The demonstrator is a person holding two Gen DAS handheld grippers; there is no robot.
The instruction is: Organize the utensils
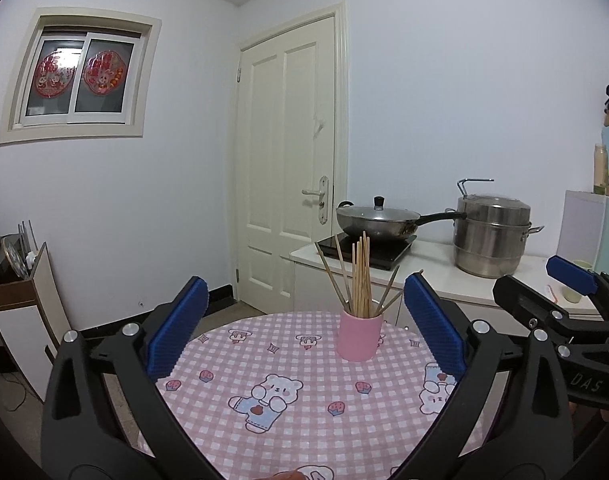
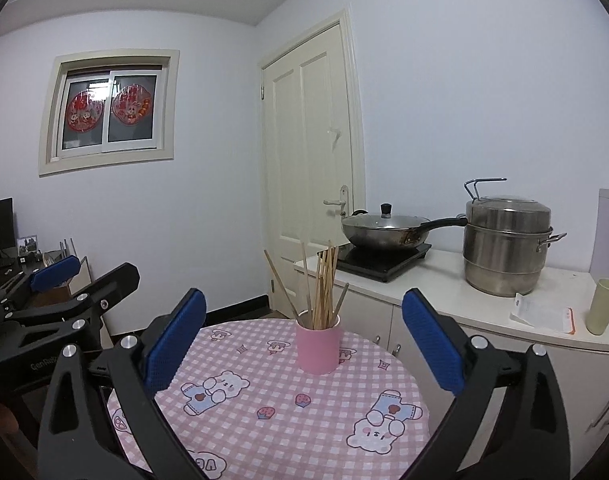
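A pink cup (image 1: 359,336) stands upright toward the far side of a round table with a pink checked cloth (image 1: 288,432). Several wooden chopsticks (image 1: 360,280) stand in it, fanned out. The cup (image 2: 317,347) and chopsticks (image 2: 324,288) also show in the right wrist view. My left gripper (image 1: 304,320) is open and empty, held above the near part of the table, short of the cup. My right gripper (image 2: 304,326) is open and empty, also short of the cup. Each gripper shows at the edge of the other's view.
A white counter (image 2: 484,304) stands behind and right of the table, with an induction hob and lidded wok (image 2: 384,232), a steel steamer pot (image 2: 504,248), a pale green cup (image 2: 603,306) and papers. A shut door (image 2: 312,168) is behind. A cabinet (image 1: 20,312) stands at left.
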